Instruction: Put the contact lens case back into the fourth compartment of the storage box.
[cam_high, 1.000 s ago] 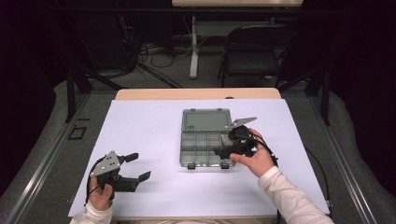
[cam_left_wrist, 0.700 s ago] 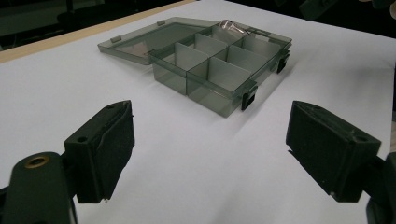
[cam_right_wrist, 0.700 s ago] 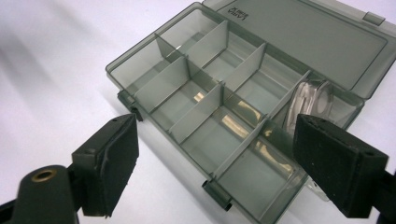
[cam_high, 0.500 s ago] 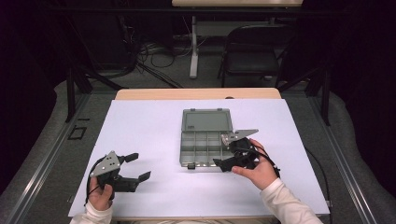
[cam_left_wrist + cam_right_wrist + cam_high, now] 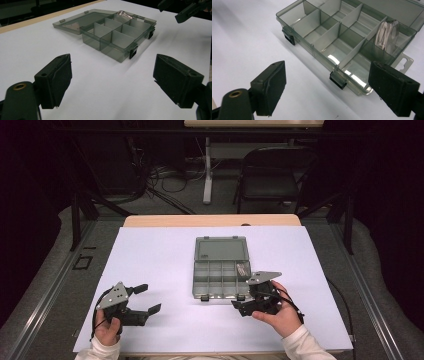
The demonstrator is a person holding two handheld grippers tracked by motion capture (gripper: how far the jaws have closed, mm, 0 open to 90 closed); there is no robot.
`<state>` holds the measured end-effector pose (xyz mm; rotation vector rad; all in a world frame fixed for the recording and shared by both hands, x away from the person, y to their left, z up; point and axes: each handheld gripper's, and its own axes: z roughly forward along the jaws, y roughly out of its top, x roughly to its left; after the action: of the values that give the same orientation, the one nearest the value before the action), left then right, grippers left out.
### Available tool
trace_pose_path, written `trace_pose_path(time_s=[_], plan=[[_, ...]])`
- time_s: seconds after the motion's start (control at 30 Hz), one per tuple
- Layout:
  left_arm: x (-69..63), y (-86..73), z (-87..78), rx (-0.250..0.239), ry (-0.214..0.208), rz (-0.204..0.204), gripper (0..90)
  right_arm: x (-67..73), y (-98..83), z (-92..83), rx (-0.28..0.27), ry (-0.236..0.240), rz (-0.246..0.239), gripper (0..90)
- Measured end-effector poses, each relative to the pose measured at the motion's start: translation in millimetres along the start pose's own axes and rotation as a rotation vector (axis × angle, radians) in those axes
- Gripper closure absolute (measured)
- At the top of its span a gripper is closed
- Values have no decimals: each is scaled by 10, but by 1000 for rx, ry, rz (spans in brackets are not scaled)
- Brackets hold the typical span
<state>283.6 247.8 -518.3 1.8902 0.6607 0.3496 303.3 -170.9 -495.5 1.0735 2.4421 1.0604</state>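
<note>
A smoky grey compartment box (image 5: 220,279) lies mid-table with its lid (image 5: 220,249) folded flat behind it. A small clear shiny piece (image 5: 242,268) rests in the back right compartment; the right gripper view shows that clear piece (image 5: 387,37) leaning on a divider. My right gripper (image 5: 242,301) hovers just off the box's front right corner, open, nothing between its pads (image 5: 272,87). My left gripper (image 5: 149,298) is open near the front left of the table, well apart from the box (image 5: 117,35), nothing between its pads (image 5: 56,82).
A white sheet (image 5: 165,255) covers the table, bare around the box. Two black latches (image 5: 337,80) stick out from the box's front wall. A dark chair (image 5: 272,175) and cables lie beyond the far edge.
My right gripper has drawn back from the box's right side toward the front edge and lower, stopping off the front right corner. The left gripper has stayed put.
</note>
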Motion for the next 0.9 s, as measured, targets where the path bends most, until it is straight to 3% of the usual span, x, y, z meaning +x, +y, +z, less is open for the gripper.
trace_pose_path(time_s=[0.9], plan=[[-2, -1, 3, 2, 2, 0, 161, -18, -371, -52, -80, -55, 63, 146]])
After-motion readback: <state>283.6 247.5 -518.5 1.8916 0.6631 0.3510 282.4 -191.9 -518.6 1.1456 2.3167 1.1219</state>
